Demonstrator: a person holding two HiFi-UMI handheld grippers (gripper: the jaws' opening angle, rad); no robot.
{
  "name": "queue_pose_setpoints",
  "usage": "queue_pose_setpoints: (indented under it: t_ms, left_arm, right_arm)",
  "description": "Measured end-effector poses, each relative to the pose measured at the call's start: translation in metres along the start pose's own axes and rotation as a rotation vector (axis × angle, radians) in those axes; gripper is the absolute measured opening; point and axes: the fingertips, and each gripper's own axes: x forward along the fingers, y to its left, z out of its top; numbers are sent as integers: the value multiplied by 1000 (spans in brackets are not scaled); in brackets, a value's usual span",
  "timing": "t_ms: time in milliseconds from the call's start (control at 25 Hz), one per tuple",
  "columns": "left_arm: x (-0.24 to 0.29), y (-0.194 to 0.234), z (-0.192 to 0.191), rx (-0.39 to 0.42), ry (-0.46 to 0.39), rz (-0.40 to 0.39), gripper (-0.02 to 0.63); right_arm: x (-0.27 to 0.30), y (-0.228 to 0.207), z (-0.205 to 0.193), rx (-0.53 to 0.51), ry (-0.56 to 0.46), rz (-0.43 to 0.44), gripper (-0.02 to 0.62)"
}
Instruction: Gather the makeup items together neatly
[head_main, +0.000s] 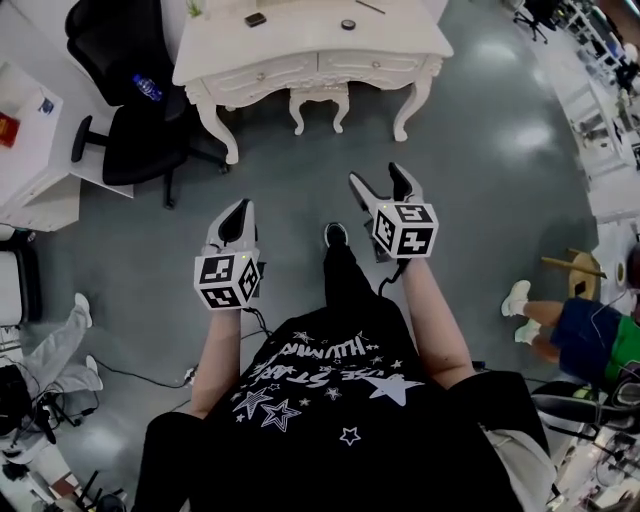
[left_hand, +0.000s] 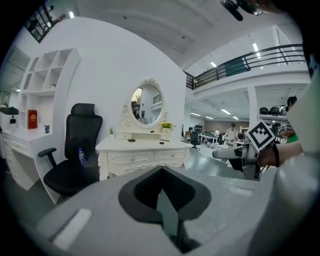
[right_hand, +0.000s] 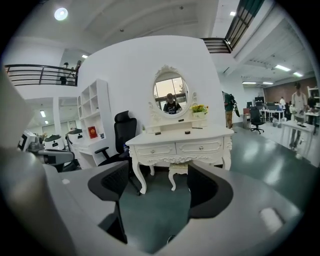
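Note:
The makeup items lie on a white dressing table (head_main: 300, 45) across the grey floor from me: a dark flat case (head_main: 255, 19), a small round pot (head_main: 347, 24) and a thin stick (head_main: 370, 6). In the right gripper view they show as the case (right_hand: 158, 133), the pot (right_hand: 187, 132) and the stick (right_hand: 197, 128) below an oval mirror (right_hand: 170, 95). My left gripper (head_main: 238, 215) is shut and empty, well short of the table. My right gripper (head_main: 380, 180) is open with nothing between its jaws (right_hand: 155, 185). The left gripper view shows its jaws closed together (left_hand: 161, 175).
A black office chair (head_main: 130, 130) with a water bottle (head_main: 147, 88) on its seat stands left of the table, beside a white desk (head_main: 30, 130). A small stool (head_main: 320, 100) is tucked under the table. People sit at the right (head_main: 590, 340) and left (head_main: 60, 350).

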Motion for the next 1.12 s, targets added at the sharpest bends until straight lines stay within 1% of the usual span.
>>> queue_pose_setpoints:
  t_ms: [160,360,520,680,880,1120]
  left_arm:
    - [60,7,31,1,-15,4,2]
    - [132,17,69,-5,-27,17,2]
    - [182,22,91,-8,-30,32,2]
    - [224,27,105,-3,-30,46,2]
    - [260,35,114,-5,-38,74,2]
    - [275,48,121,-20,-21,114,2]
  right_arm:
    - [52,-37,29,16,9,11,393]
    - [114,-76,70,11,19,38,391]
    - [156,-102,95,3,33,60,390]
    - [194,-124,117,-3,36,82,388]
    - [233,-144,130,-20,43,109,388]
    - [266,-147,140,-12,69,146,388]
